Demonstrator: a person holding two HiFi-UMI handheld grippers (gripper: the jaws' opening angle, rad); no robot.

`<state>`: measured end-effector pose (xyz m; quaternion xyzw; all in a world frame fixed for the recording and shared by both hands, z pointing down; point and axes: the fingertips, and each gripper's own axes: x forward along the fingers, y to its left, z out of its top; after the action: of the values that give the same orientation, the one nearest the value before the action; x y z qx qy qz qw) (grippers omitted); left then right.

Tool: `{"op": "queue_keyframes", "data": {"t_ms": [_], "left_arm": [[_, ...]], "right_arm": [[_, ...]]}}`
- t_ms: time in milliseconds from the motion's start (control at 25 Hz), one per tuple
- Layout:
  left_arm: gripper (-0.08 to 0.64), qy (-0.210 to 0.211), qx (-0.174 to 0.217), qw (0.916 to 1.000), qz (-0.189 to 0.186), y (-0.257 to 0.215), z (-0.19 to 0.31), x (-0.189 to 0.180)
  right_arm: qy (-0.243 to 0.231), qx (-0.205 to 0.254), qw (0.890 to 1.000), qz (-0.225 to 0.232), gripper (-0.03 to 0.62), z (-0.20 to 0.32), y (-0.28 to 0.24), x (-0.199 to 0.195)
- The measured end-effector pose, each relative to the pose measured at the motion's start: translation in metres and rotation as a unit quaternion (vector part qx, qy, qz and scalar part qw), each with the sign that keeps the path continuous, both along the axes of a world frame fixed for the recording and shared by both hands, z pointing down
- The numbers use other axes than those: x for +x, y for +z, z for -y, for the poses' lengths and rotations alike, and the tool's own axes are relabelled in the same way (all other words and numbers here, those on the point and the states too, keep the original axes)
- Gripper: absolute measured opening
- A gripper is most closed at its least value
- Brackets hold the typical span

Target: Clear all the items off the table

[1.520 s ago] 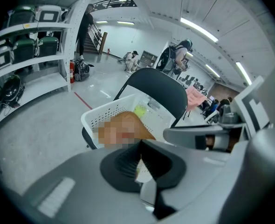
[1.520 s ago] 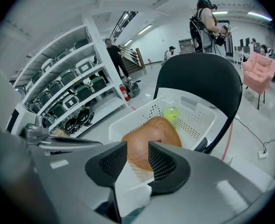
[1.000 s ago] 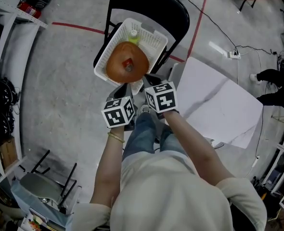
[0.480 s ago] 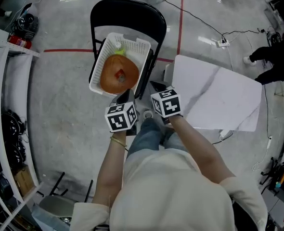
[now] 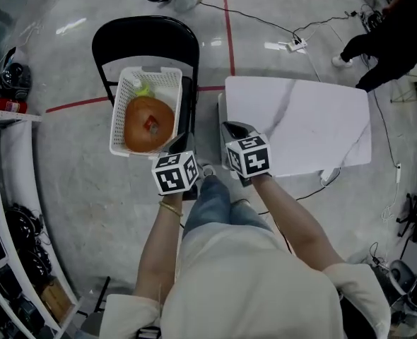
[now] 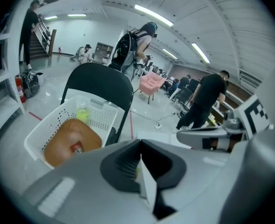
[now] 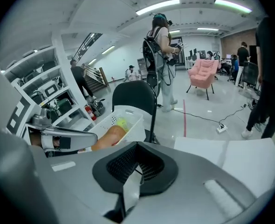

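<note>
Now left tongs (image 5: pixel 183 145) and right tongs (image 5: pixel 232 130), shut and empty, hover near the basket (image 5: pixel 167 83), apparently apart.

A narrow strip of floor (image 5: pixel 208 106) runs between the chair (image 5: pixel 145 39) and the white desk (image 5: pixel 314 126). The chair's back rises behind the basket (image 5: pixel 167 78); shelves (image 5: pixel 3 162) line the left.

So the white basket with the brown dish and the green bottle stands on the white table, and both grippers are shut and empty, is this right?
Not quite. In the head view the white basket stands on the black chair, beside the white table, not on it. The rest holds: brown dish and green bottle inside, left gripper and right gripper shut and empty.
</note>
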<state>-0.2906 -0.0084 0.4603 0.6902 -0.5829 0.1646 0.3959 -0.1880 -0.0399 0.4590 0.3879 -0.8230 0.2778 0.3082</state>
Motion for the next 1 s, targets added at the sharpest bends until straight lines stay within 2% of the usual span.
{"op": "queue_keyframes", "data": {"t_ms": [400,1000], "left_arm": [[0.009,0.078,0.013,0.9969,0.001,-0.012,-0.024,0.099],[0.009,0.126,0.029,0.9916,0.002,-0.032,-0.129,0.197]], "right_arm": [[0.072,0.0,0.997,0.008,0.0,-0.045,-0.004,0.09],[0.12,0.023,0.992,0.017,0.0,-0.158,-0.029,0.19]]}}
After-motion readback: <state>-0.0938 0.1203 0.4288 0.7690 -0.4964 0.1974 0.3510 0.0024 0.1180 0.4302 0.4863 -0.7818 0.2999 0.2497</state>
